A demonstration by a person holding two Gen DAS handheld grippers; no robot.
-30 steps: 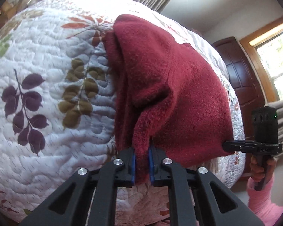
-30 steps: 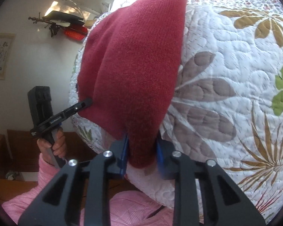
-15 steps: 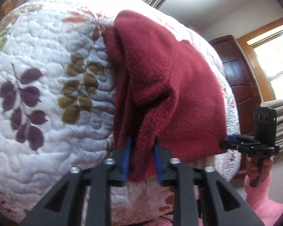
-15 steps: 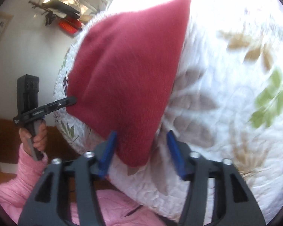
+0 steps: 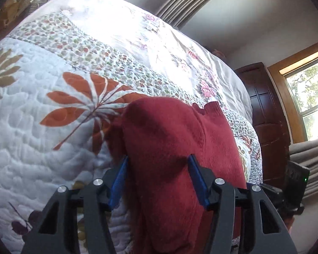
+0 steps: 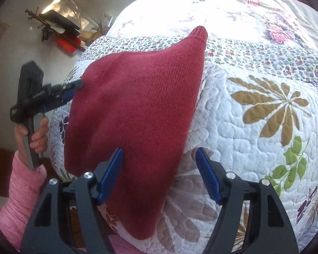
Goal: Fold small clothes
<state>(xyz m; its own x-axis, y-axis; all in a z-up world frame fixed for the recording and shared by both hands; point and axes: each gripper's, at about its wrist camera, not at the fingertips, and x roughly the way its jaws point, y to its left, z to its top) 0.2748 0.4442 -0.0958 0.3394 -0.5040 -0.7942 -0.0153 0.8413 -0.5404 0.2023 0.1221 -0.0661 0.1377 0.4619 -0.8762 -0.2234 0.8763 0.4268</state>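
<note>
A dark red knit garment (image 5: 169, 137) lies folded on the flowered quilt (image 5: 53, 148), draped over the bed's near edge. My left gripper (image 5: 159, 156) is open, its blue pads standing wide on either side of the garment's near-left part. In the right wrist view the garment (image 6: 137, 97) is a flat, tapering shape pointing away. My right gripper (image 6: 159, 149) is open too, with the garment's near-right edge lying between its fingers. The left gripper (image 6: 74, 86) shows there at the garment's left corner.
The quilt (image 6: 254, 148) covers the whole bed. A hand (image 6: 35, 135) in a pink sleeve (image 6: 21, 190) holds the left gripper's handle. A dark wooden door (image 5: 267, 116) and a window (image 5: 307, 97) stand to the right; a cluttered wall shelf (image 6: 59, 27) is on the left.
Both grippers were shut on the garment's near corners and have let go, their jaws now wide. The garment has been laid further up onto the quilt.
</note>
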